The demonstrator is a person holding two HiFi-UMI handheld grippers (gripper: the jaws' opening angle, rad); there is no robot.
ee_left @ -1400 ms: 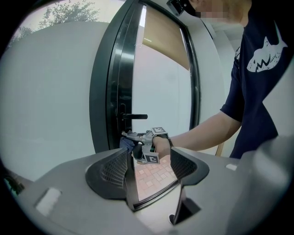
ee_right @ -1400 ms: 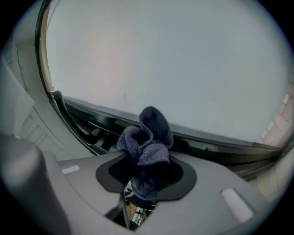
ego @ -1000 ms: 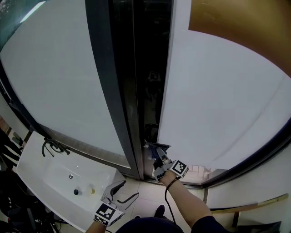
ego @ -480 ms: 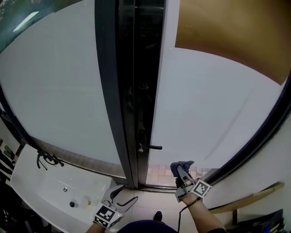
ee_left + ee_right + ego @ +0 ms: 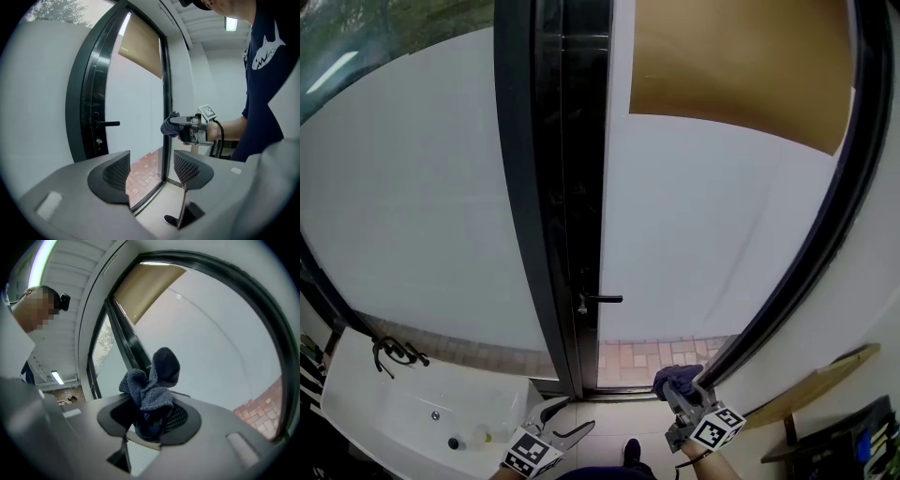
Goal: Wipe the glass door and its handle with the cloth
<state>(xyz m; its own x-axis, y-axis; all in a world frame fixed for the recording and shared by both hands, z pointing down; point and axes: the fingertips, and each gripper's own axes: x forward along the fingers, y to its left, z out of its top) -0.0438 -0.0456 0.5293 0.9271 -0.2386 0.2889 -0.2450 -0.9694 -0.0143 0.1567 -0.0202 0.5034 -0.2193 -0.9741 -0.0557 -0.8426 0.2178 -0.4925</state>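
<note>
The frosted glass door (image 5: 703, 216) stands in its dark frame, with a black lever handle (image 5: 602, 300) at its left edge, also the handle (image 5: 107, 123) in the left gripper view. My right gripper (image 5: 675, 386) is shut on a bunched dark blue cloth (image 5: 677, 379), the cloth (image 5: 151, 392) filling its jaws, and sits low, below and right of the handle, off the glass. My left gripper (image 5: 561, 424) hangs open and empty near the floor, left gripper (image 5: 151, 171) facing the door's lower pane.
A white washbasin (image 5: 403, 403) with a dark tap (image 5: 389, 352) stands at the lower left. A tan blind (image 5: 741, 66) covers the door's upper part. A wooden strip (image 5: 820, 380) leans at the right. My shoe (image 5: 631, 450) shows on the tiled floor.
My right gripper with the cloth has drawn down and rightwards away from the handle area to a spot near the door's lower right. The view has tilted up. My left gripper stays low and open.
</note>
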